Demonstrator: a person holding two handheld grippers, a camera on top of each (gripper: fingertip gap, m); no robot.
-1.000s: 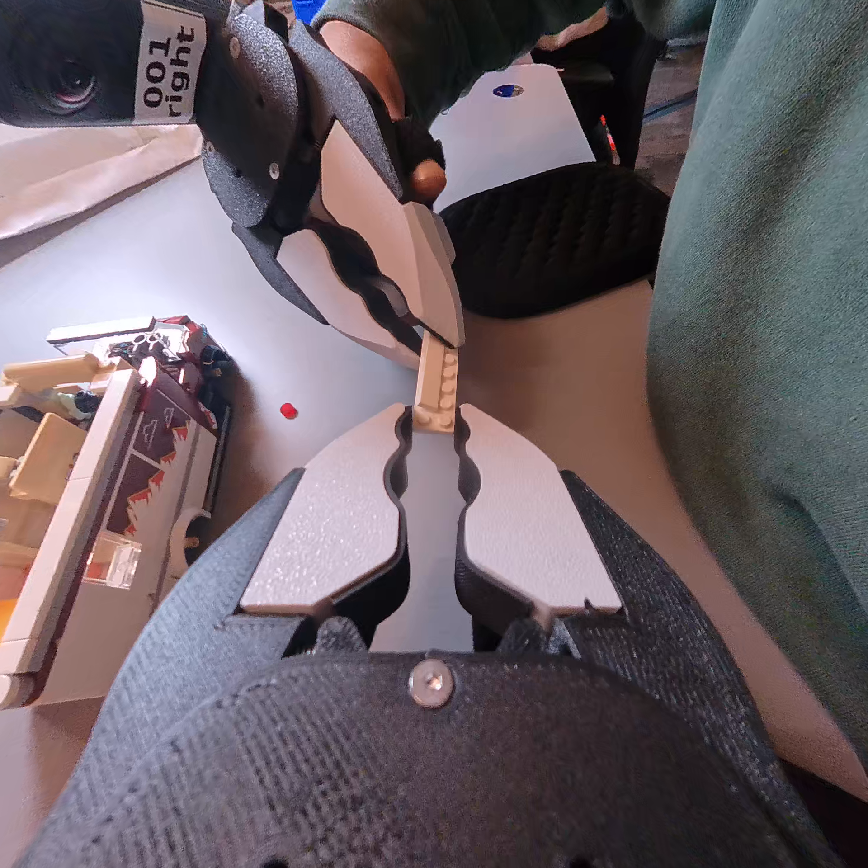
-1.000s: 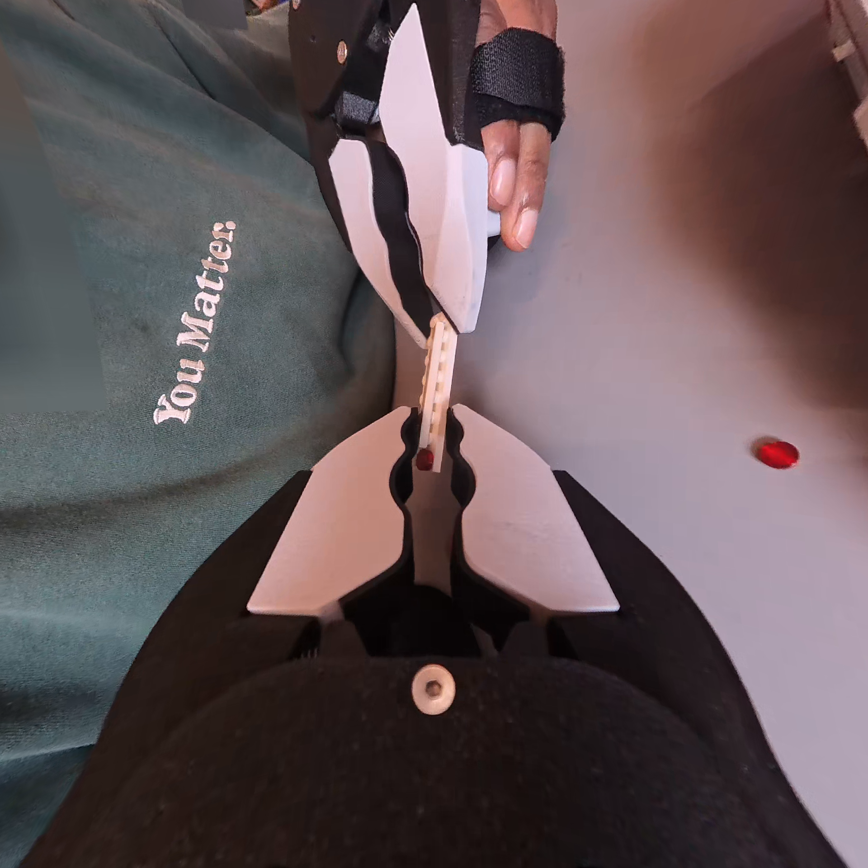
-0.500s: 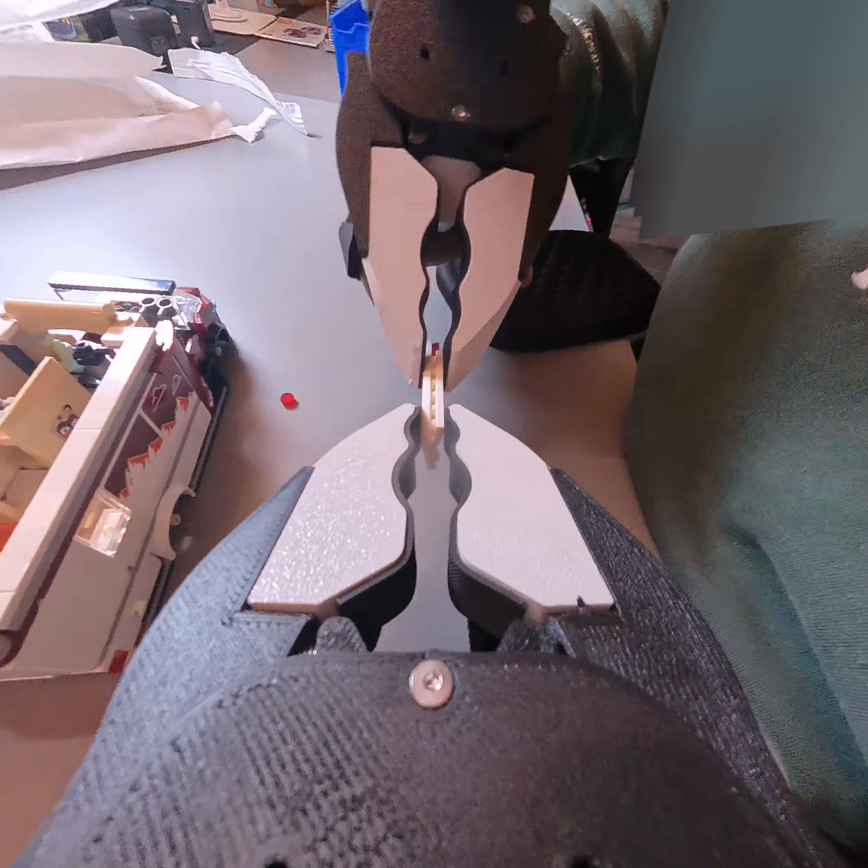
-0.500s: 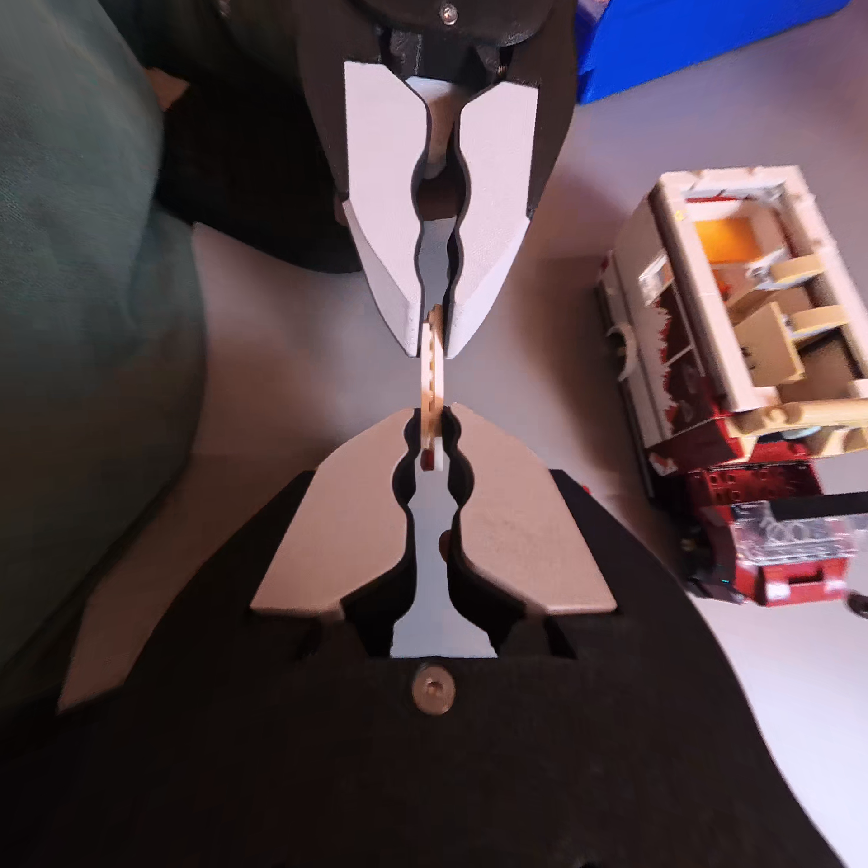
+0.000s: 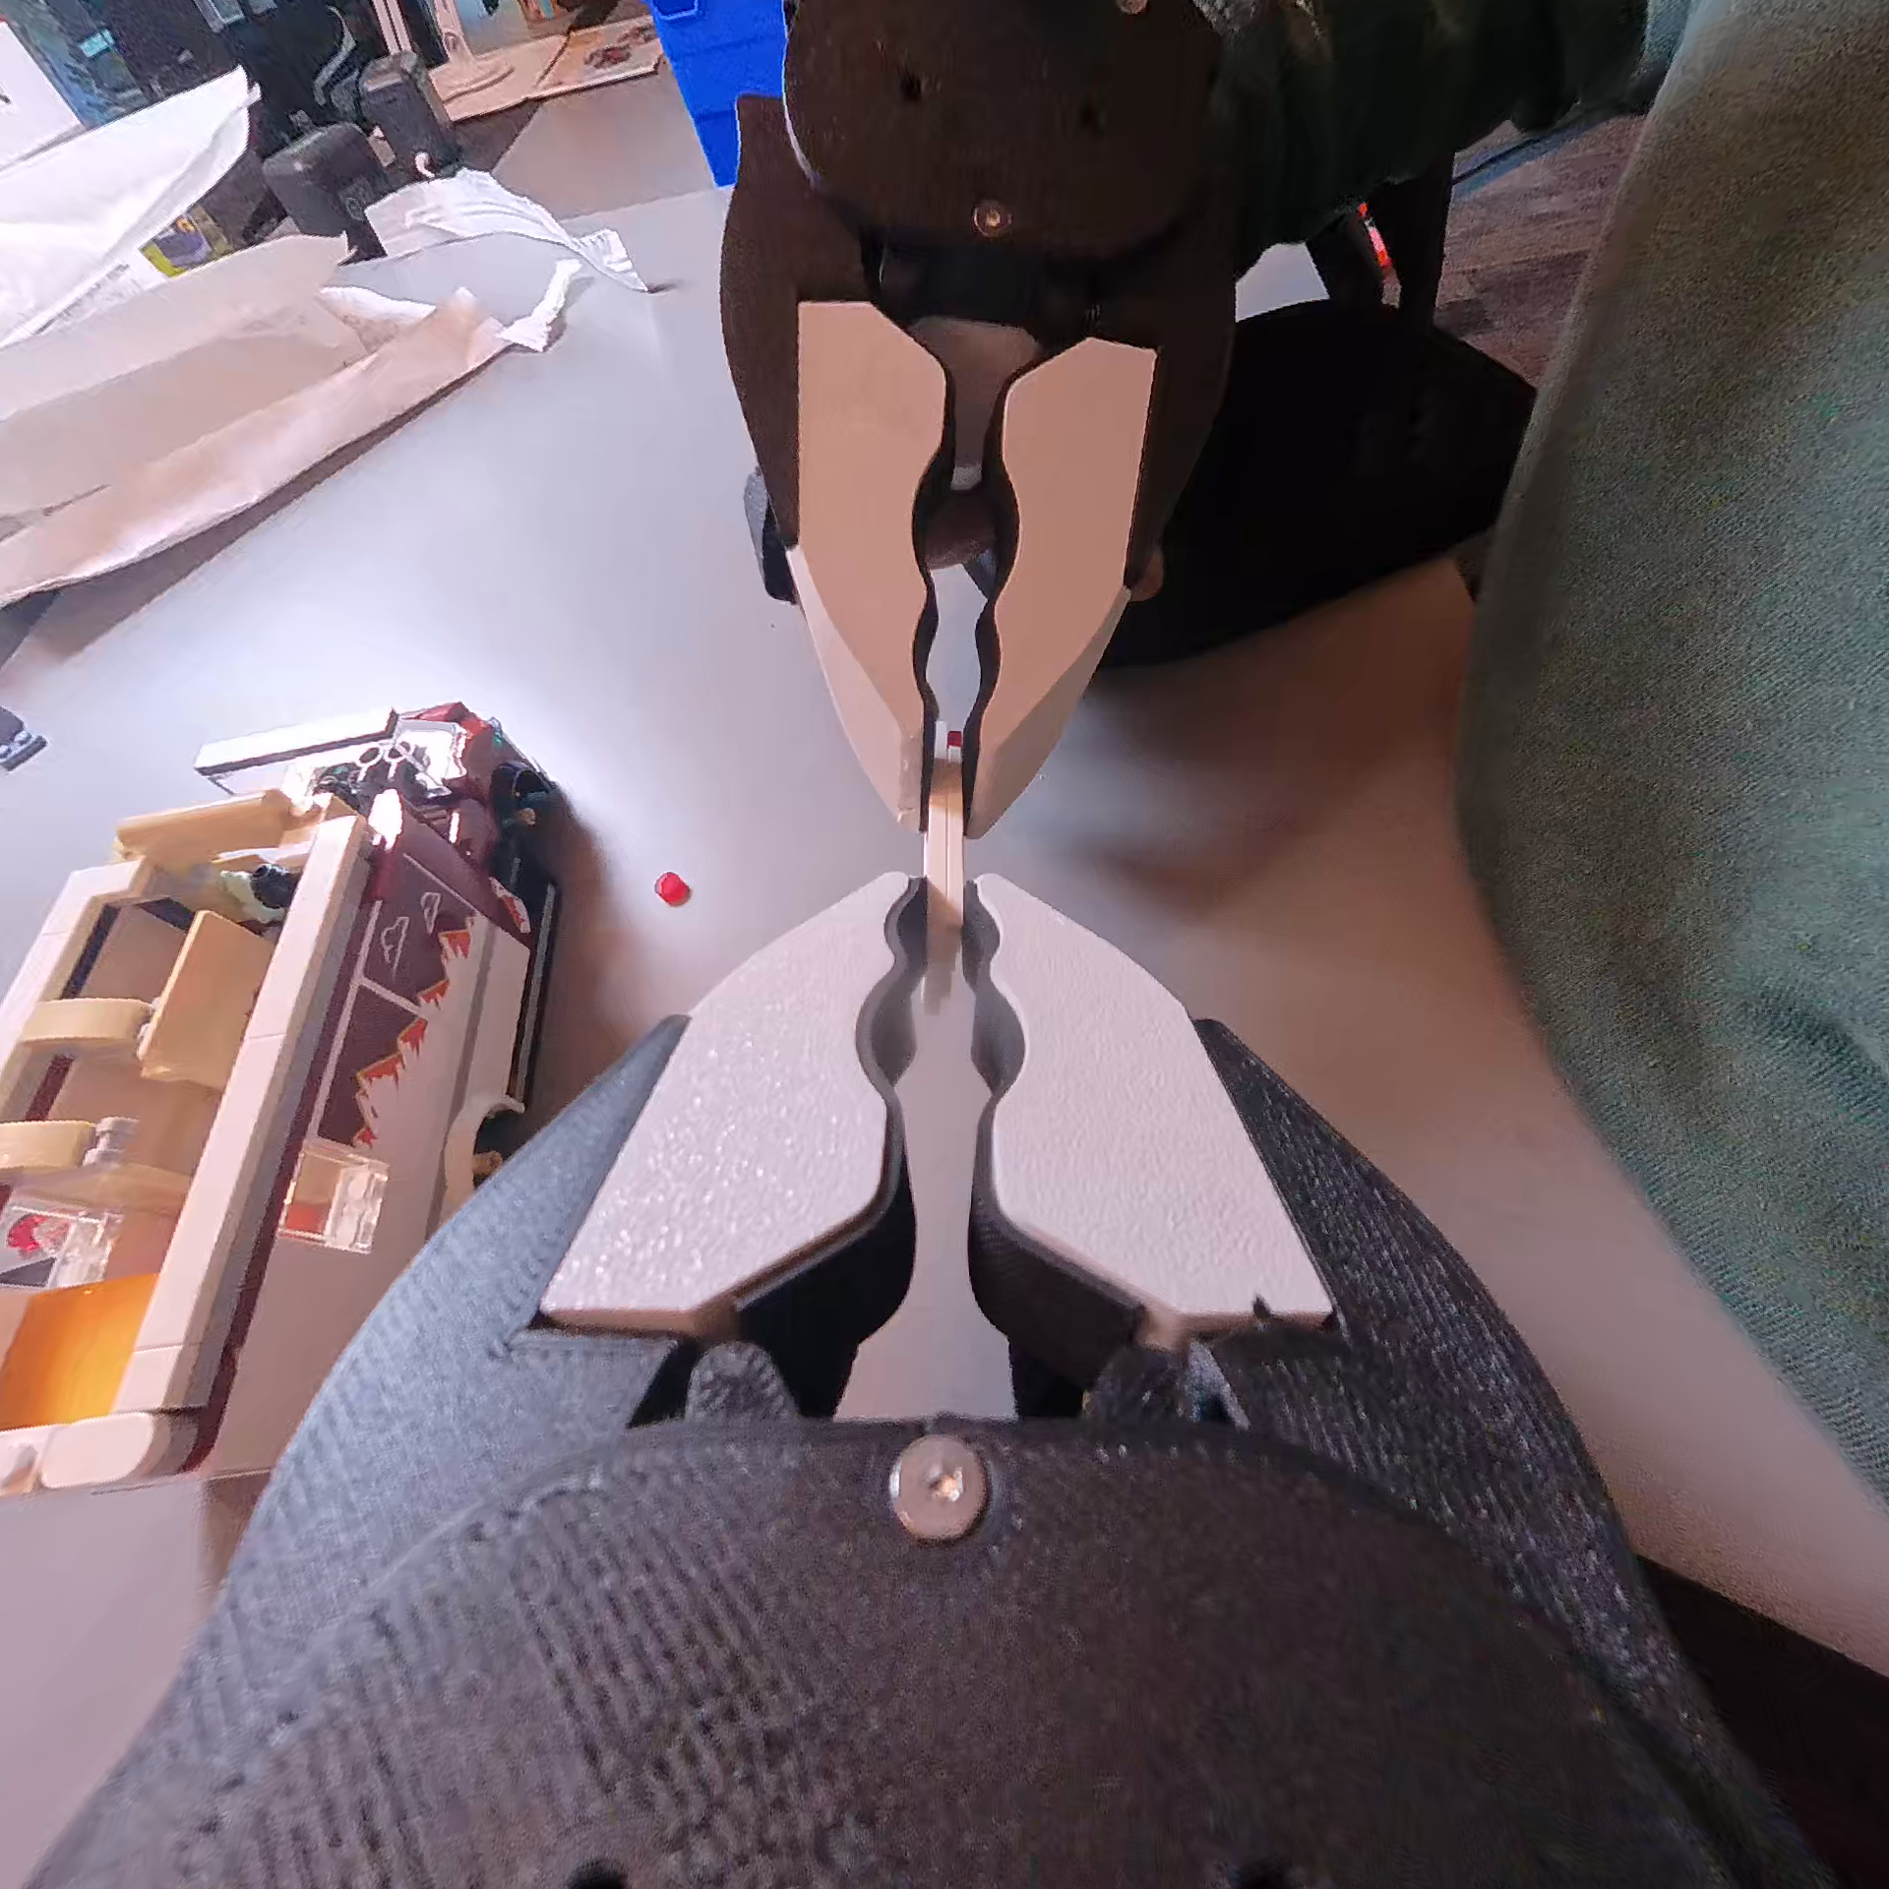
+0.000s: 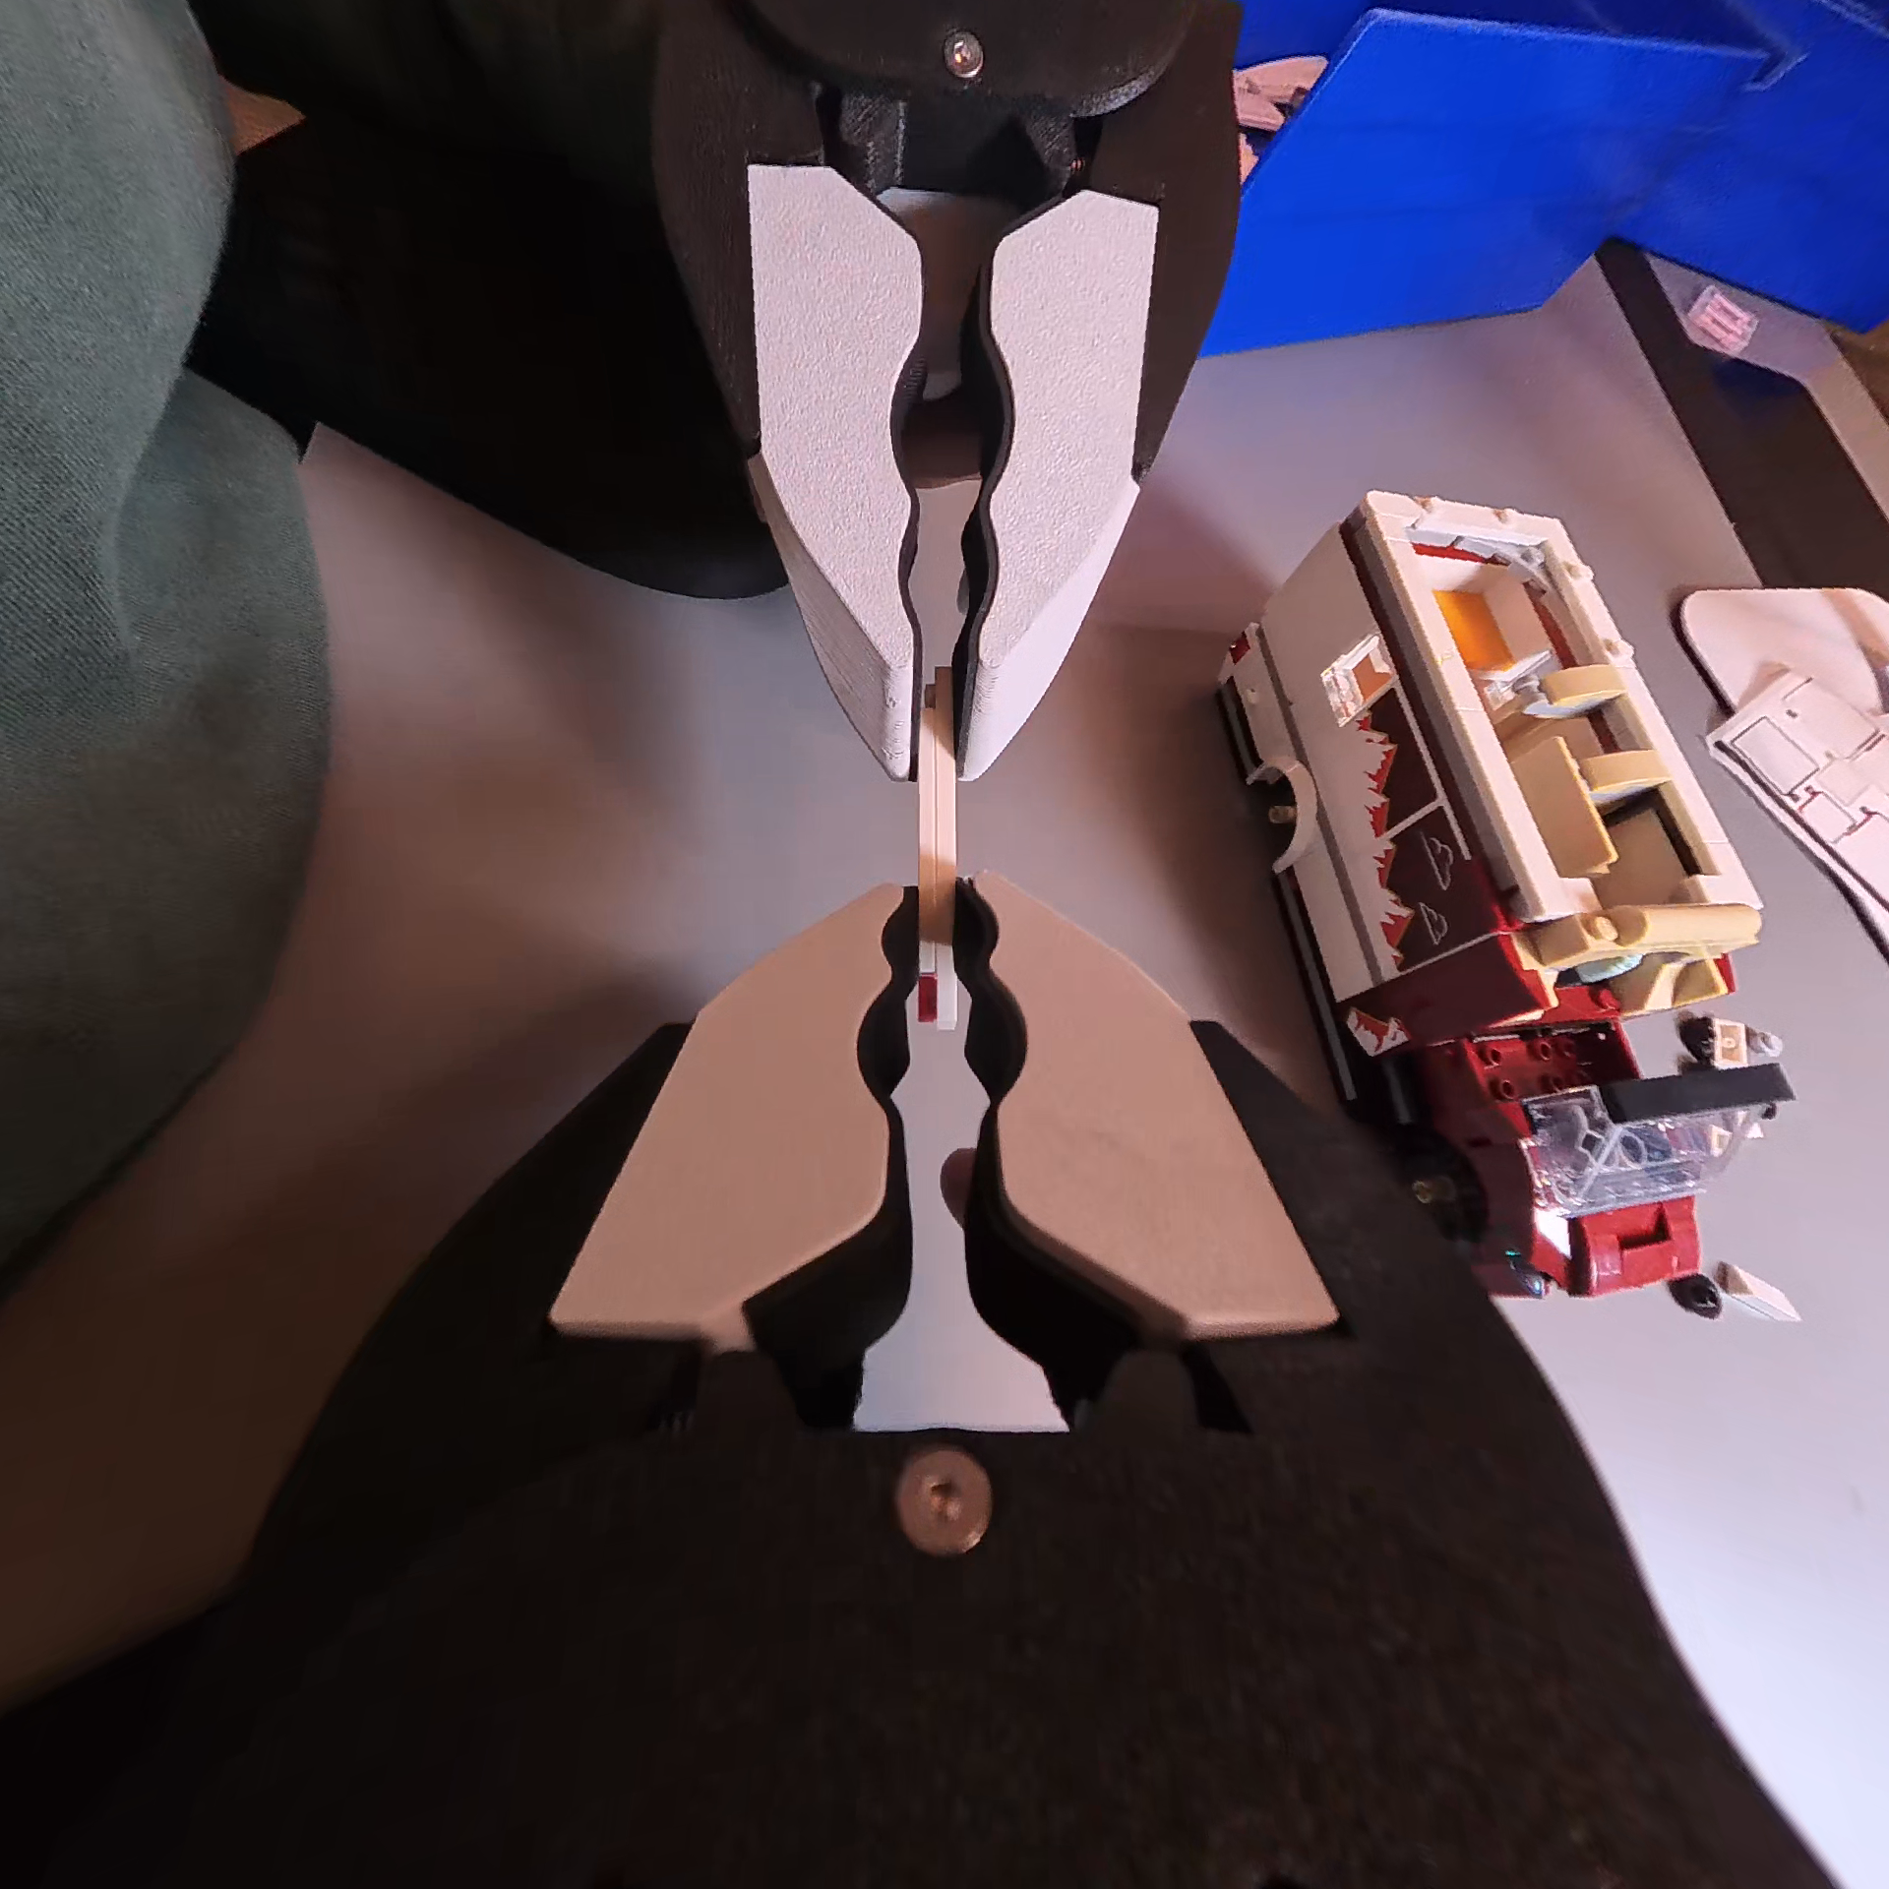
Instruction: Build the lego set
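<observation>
Right wrist view: the right tool [image 6: 935, 900] and left tool [image 6: 935, 787] each clamp one end of a thin tan plate [image 6: 938, 828], suspending it above the grey bench [image 6: 613, 818], beside a brick-built van [image 6: 1482, 900].

A hobby or office workspace: a grey counter [image 5: 572, 532] carries a half-built toy brick van [image 6: 1513, 920], crumpled paper bags [image 5: 204, 388] and a blue bin [image 6: 1533, 164].
</observation>
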